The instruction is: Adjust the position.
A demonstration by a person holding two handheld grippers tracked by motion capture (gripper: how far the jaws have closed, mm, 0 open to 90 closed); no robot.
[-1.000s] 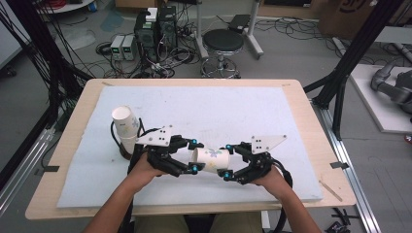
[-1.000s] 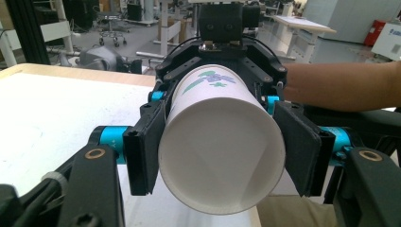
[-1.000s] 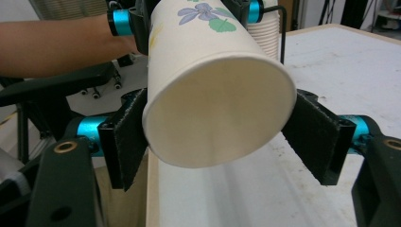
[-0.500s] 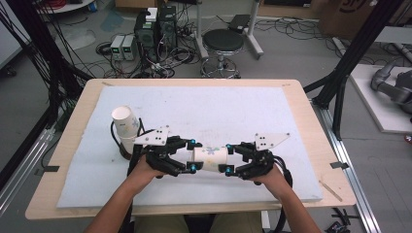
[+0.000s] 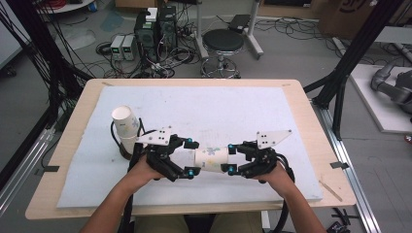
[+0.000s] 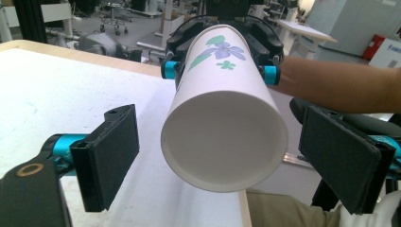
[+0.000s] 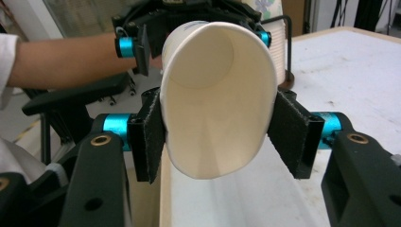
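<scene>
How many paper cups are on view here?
3: one cup held level by the right claw; seemingly a stack of two at the table's left. More may nest hidden.

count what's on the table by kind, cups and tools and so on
grippers: 2 (left gripper, right gripper)
cup lying between them: 1
stack of cups standing upright: 1
white mat: 1
total: 5
</scene>
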